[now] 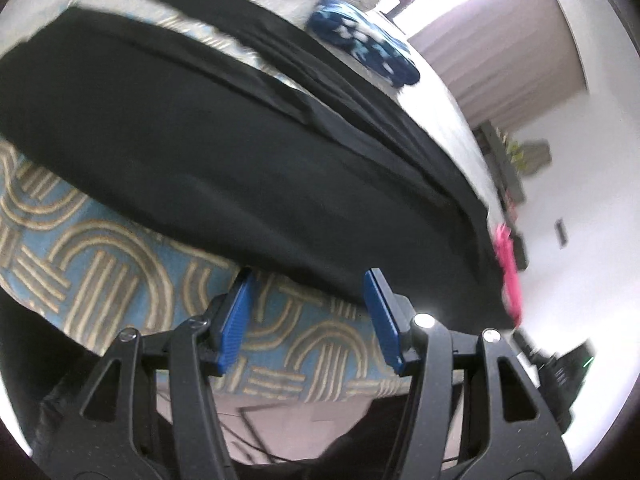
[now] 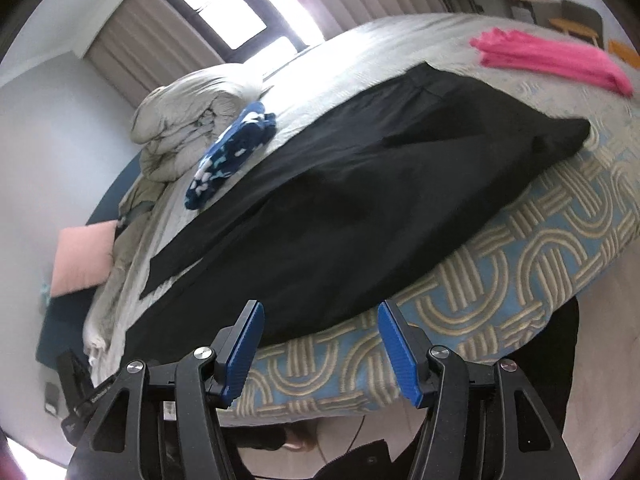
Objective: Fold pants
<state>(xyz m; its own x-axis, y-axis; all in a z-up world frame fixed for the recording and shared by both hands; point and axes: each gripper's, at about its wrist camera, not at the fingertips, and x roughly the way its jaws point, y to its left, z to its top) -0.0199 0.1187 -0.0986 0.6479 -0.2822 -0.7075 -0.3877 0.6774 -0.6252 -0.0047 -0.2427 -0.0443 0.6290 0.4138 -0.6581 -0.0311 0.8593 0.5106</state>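
Black pants (image 2: 340,200) lie spread on the bed (image 2: 520,272). Left claw (image 1: 310,312) and right claw (image 2: 320,344) hover at six o'clock, jaws apart, empty.

Black pants (image 2: 340,208) cover the bed's (image 2: 520,264) near edge – beyond them lie a blue patterned garment (image 2: 232,152), pink cloth (image 2: 548,60) and a heaped duvet (image 2: 188,132).

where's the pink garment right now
In the right wrist view the pink garment lies folded at the upper right, on the bed's grey cover just past the far end of the black pants.
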